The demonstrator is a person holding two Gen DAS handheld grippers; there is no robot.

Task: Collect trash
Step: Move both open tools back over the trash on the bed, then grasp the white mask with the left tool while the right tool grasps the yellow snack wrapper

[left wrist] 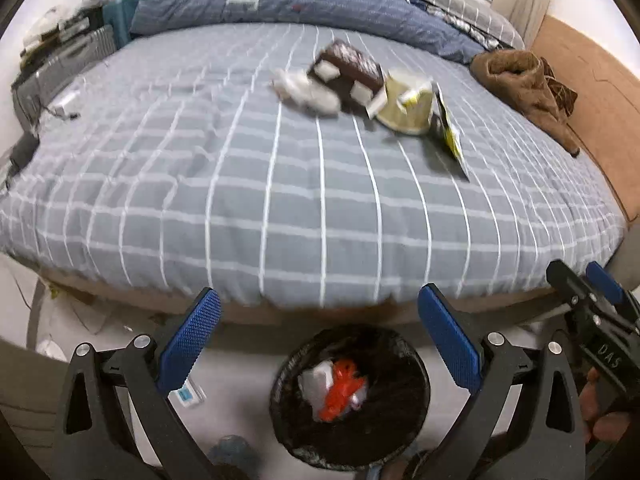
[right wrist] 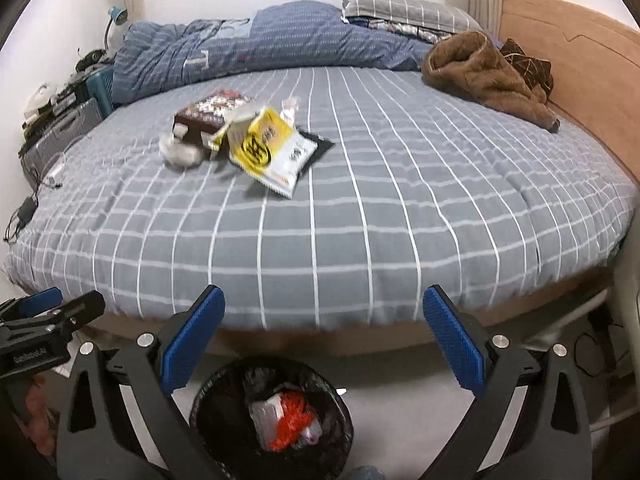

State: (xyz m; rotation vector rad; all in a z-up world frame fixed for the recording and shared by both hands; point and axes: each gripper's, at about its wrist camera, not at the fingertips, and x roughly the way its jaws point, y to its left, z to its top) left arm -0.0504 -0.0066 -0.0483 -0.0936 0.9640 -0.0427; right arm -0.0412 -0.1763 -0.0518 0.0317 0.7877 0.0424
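Note:
A black-lined trash bin (left wrist: pixel 352 396) (right wrist: pixel 272 416) stands on the floor at the foot of the bed, holding white and orange scraps. Far up on the bed lies a heap of trash: a brown box (left wrist: pixel 348 70) (right wrist: pixel 212 114), a crumpled white tissue (left wrist: pixel 306 92) (right wrist: pixel 180 152), a yellow paper cup (left wrist: pixel 408 106) and a yellow-and-white snack bag (right wrist: pixel 276 152) (left wrist: pixel 450 132). My left gripper (left wrist: pixel 320 328) is open and empty above the bin. My right gripper (right wrist: pixel 324 328) is open and empty too, beside it; each shows at the edge of the other's view.
The grey checked bed sheet (left wrist: pixel 280 184) fills most of both views. A blue quilt (right wrist: pixel 272 40) and pillow lie at the back, a brown garment (right wrist: pixel 484 68) by the wooden headboard (right wrist: pixel 580 80). A suitcase and clutter (right wrist: pixel 60 120) stand left of the bed.

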